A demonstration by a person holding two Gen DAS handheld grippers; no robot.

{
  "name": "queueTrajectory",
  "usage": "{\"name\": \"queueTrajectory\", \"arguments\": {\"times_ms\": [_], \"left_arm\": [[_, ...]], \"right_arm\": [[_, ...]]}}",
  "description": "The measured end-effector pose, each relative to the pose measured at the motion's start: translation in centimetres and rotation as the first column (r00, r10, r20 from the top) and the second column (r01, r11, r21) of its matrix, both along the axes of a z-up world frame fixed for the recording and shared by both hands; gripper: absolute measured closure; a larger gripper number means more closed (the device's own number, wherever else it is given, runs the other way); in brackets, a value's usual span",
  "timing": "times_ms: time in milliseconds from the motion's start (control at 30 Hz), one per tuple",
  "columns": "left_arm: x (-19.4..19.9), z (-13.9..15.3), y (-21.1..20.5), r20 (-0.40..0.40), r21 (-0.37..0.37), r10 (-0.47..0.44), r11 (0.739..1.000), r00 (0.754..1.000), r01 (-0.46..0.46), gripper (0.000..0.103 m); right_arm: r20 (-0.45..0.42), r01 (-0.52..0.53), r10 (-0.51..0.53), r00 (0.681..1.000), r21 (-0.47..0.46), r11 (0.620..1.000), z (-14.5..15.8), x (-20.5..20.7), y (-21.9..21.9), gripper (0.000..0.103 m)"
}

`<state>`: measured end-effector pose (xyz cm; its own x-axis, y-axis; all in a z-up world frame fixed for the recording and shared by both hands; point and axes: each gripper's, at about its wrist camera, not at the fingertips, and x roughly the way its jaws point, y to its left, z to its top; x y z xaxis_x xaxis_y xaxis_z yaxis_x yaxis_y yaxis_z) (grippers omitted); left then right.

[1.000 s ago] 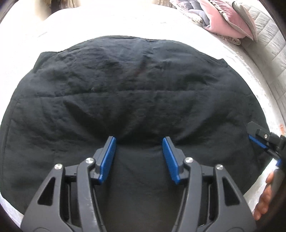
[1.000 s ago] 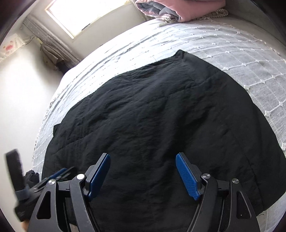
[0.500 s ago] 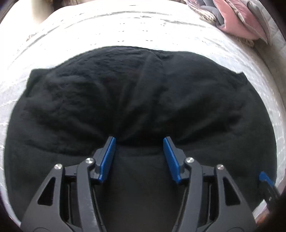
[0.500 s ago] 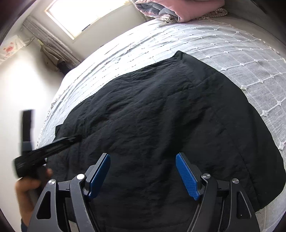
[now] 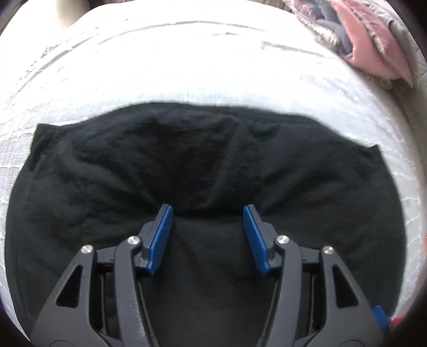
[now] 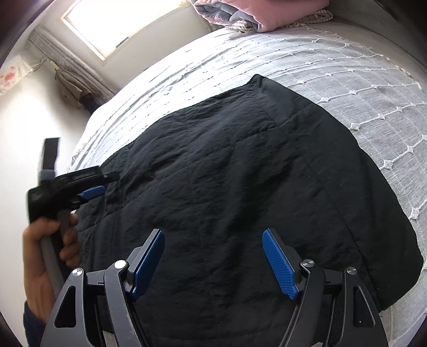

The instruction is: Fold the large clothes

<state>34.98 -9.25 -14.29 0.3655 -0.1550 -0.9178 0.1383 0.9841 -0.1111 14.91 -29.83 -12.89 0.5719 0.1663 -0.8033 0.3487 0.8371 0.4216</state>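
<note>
A large black quilted garment [image 5: 186, 165] lies spread flat on the bed; it also fills the right wrist view [image 6: 240, 173]. My left gripper [image 5: 207, 213] is open and empty above the garment's near part. From the right wrist view the left gripper [image 6: 101, 184] hangs over the garment's left edge, held in a hand. My right gripper [image 6: 212, 240] is open and empty, just above the garment's near side.
The bed has a white quilted cover [image 6: 347, 69] that shows around the garment [image 5: 186, 66]. Folded pink and grey bedding [image 6: 253, 13] lies at the head of the bed [image 5: 368, 45]. A window [image 6: 120, 24] and a wall stand to the left.
My left gripper has risen and pulled back, so more white cover shows beyond the garment. In the right wrist view the left gripper and its hand have moved up into sight.
</note>
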Motion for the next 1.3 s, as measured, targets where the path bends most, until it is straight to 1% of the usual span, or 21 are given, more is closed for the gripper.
{"name": "queueTrajectory", "arguments": {"times_ms": [33, 67, 133, 233, 300, 333, 400, 467, 567, 667, 733, 800, 833, 867, 967, 1033, 1100, 1167, 1233, 1267, 1300], "left_arm": [[-0.2, -0.2, -0.1, 0.012, 0.009, -0.003, 1.000, 1.000, 0.003, 0.046], [-0.4, -0.3, -0.5, 0.031, 0.037, -0.018, 0.999, 0.999, 0.017, 0.046], [-0.5, -0.3, -1.0, 0.038, 0.064, -0.028, 0.998, 0.999, 0.026, 0.046], [-0.1, 0.3, -0.4, 0.014, 0.030, -0.015, 0.999, 1.000, 0.014, 0.047], [-0.7, 1.4, 0.4, 0.015, 0.008, 0.006, 1.000, 1.000, -0.006, 0.047], [-1.7, 2.1, 0.8, 0.027, -0.004, 0.005, 1.000, 1.000, -0.005, 0.047], [-4.2, 3.4, 1.1, 0.067, -0.030, -0.031, 0.999, 0.997, 0.033, 0.047], [-8.6, 4.8, 1.7, 0.115, -0.037, -0.077, 0.996, 0.990, 0.082, 0.047], [-14.7, 5.4, 2.8, 0.139, -0.090, -0.133, 0.985, 0.981, 0.147, 0.047], [-19.1, 4.9, 2.6, 0.138, -0.094, -0.196, 0.973, 0.971, 0.210, 0.047], [-20.7, 3.7, 2.0, 0.134, -0.058, -0.227, 0.970, 0.965, 0.236, 0.047], [-20.7, 2.1, 1.4, 0.117, -0.022, -0.252, 0.966, 0.961, 0.256, 0.046], [-20.4, 1.2, 1.3, 0.111, -0.018, -0.253, 0.967, 0.961, 0.256, 0.043], [-20.4, 0.8, 1.5, 0.126, -0.027, -0.244, 0.968, 0.962, 0.250, 0.043], [-20.5, 1.1, 1.7, 0.139, -0.028, -0.243, 0.968, 0.960, 0.249, 0.043], [-20.4, 1.1, 2.0, 0.141, -0.048, -0.238, 0.968, 0.961, 0.247, 0.042], [-20.5, 1.1, 2.2, 0.147, -0.059, -0.241, 0.966, 0.959, 0.252, 0.043], [-20.7, 1.0, 2.2, 0.150, -0.061, -0.245, 0.965, 0.958, 0.257, 0.043], [-20.8, 1.0, 2.2, 0.154, -0.062, -0.247, 0.964, 0.957, 0.259, 0.043], [-20.8, 1.0, 2.2, 0.155, -0.060, -0.249, 0.964, 0.956, 0.260, 0.043], [-20.8, 1.0, 2.2, 0.155, -0.061, -0.249, 0.963, 0.956, 0.261, 0.043]], "right_arm": [[-0.003, 0.001, -0.001, 1.000, 0.000, 1.000, -0.1, 0.0, 0.0, 0.026], [-0.005, 0.000, 0.000, 1.000, -0.001, 1.000, -0.1, 0.0, 0.0, 0.026], [-0.012, -0.005, 0.005, 1.000, -0.002, 1.000, -0.3, 0.1, 0.1, 0.026], [-0.017, -0.016, 0.015, 1.000, -0.010, 1.000, -0.4, 0.2, 0.4, 0.026], [-0.014, -0.019, 0.019, 1.000, -0.011, 1.000, -0.4, 0.1, 0.6, 0.026], [-0.008, -0.019, 0.019, 1.000, -0.011, 1.000, -0.3, 0.0, 0.6, 0.026], [-0.003, -0.012, 0.012, 1.000, -0.011, 1.000, -0.2, -0.2, 0.3, 0.026], [0.011, 0.006, -0.006, 1.000, -0.006, 1.000, 0.1, -0.6, -0.1, 0.026], [0.042, 0.028, -0.029, 0.999, 0.008, 1.000, 0.8, -1.3, -0.8, 0.026], [0.079, 0.060, -0.061, 0.995, 0.023, 0.998, 1.9, -2.3, -1.7, 0.026], [0.118, 0.090, -0.094, 0.989, 0.040, 0.995, 2.9, -3.3, -2.5, 0.026], [0.162, 0.130, -0.137, 0.977, 0.055, 0.990, 3.9, -4.7, -3.5, 0.026], [0.180, 0.159, -0.168, 0.969, 0.062, 0.985, 4.3, -5.5, -4.1, 0.026], [0.188, 0.180, -0.189, 0.964, 0.068, 0.981, 4.5, -6.0, -4.5, 0.025], [0.209, 0.273, -0.289, 0.934, 0.102, 0.957, 4.7, -8.2, -6.5, 0.024], [0.219, 0.329, -0.348, 0.911, 0.119, 0.937, 4.6, -10.0, -7.8, 0.024], [0.228, 0.409, -0.433, 0.872, 0.146, 0.901, 4.2, -12.4, -9.2, 0.023], [0.221, 0.505, -0.541, 0.812, 0.201, 0.840, 3.1, -15.0, -10.7, 0.019], [0.194, 0.581, -0.634, 0.748, 0.270, 0.768, 1.2, -17.6, -11.6, 0.019], [0.161, 0.618, -0.679, 0.716, 0.306, 0.724, -0.2, -18.8, -12.0, 0.019], [0.123, 0.642, -0.711, 0.693, 0.344, 0.685, -1.7, -19.6, -12.5, 0.019]]}}
